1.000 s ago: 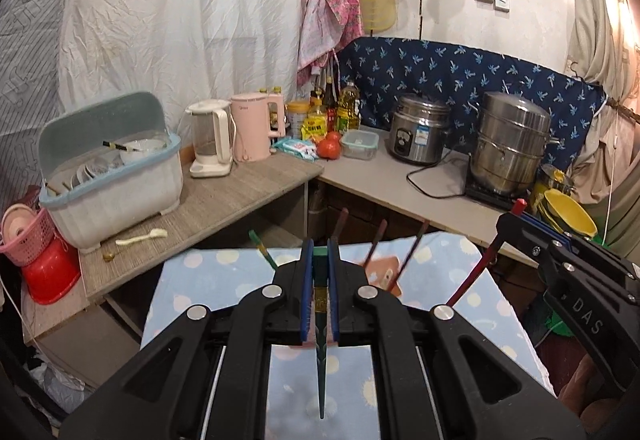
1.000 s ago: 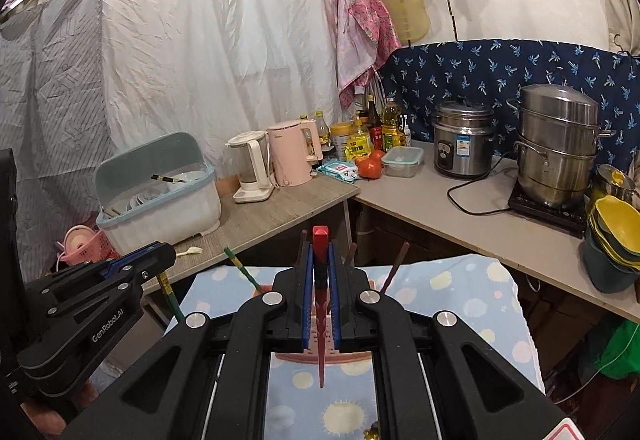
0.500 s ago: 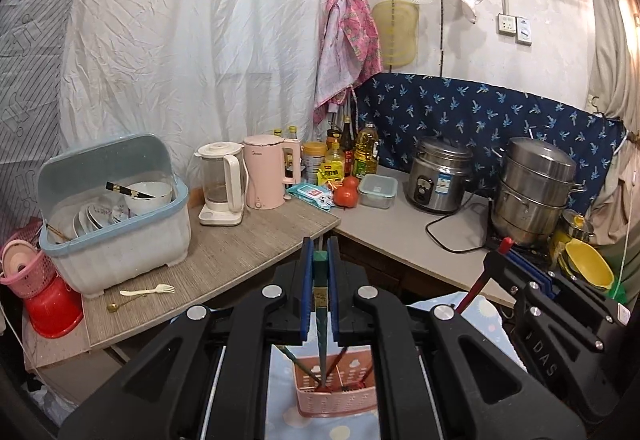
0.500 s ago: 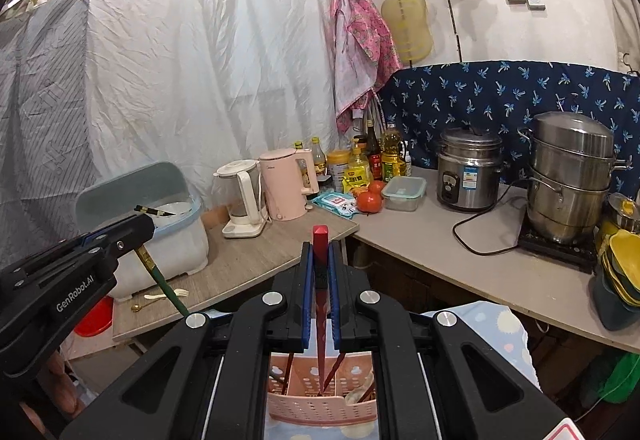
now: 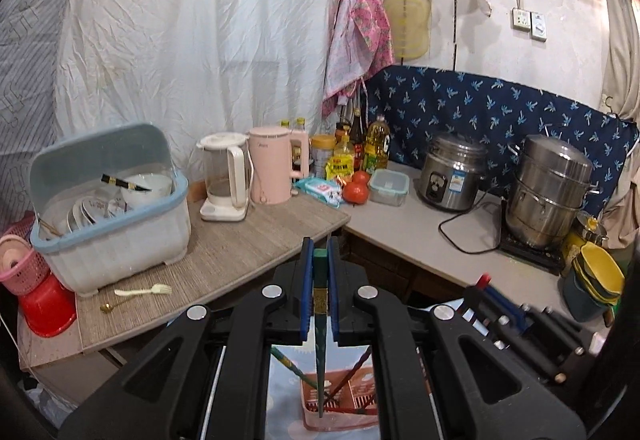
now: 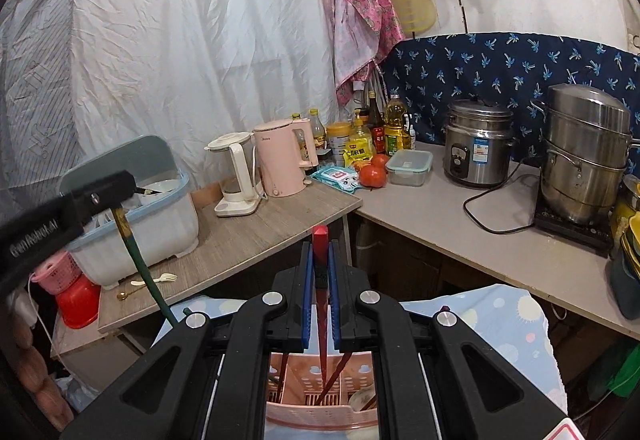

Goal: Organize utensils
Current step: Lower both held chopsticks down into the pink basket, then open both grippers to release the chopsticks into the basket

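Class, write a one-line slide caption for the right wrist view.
Right gripper holds a red chopstick above the pink utensil basket.

A crumpled white sheet (image 5: 192, 52) drapes the left wall, a blue leaf-print cloth (image 5: 500, 108) lines the plastered corner behind. An L-shaped bench (image 5: 256, 236) carries kettles, bottles and steel pots, while a wall socket (image 5: 520, 18) catches bright overhead light.
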A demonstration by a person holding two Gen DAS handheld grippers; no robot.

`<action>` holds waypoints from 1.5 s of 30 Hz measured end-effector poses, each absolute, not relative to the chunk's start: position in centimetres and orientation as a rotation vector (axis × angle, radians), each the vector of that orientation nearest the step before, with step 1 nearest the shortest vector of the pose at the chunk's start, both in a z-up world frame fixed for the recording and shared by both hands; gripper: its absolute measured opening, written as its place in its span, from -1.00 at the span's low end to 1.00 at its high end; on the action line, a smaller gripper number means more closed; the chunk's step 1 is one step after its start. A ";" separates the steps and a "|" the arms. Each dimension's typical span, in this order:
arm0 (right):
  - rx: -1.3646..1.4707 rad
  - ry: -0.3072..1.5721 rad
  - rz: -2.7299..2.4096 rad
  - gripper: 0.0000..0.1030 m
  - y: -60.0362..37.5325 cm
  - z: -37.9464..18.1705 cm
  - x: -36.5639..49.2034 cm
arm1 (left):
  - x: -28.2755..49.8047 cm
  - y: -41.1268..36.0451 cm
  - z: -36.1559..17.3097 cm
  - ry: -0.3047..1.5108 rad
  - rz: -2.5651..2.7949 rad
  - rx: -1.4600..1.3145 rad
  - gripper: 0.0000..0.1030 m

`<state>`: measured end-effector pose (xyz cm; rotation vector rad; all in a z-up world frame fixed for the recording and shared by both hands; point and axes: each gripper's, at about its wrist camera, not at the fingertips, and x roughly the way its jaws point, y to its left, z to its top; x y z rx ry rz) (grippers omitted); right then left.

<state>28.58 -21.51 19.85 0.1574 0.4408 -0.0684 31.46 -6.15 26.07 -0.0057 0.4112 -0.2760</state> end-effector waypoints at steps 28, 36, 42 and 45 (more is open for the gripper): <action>0.143 0.538 -0.087 -0.66 -21.0 14.6 28.1 | 32.3 -6.1 18.2 0.569 -0.243 -0.012 -0.60; 0.113 0.462 -0.116 0.07 -20.5 16.4 24.8 | 30.3 -5.6 18.3 0.541 -0.212 -0.001 0.02; 0.117 0.474 -0.108 0.09 -20.1 16.5 22.5 | 28.3 -5.7 18.1 0.545 -0.222 0.008 0.02; 0.125 0.478 -0.105 0.09 -20.1 16.3 21.3 | 27.1 -5.6 17.9 0.552 -0.228 0.012 0.02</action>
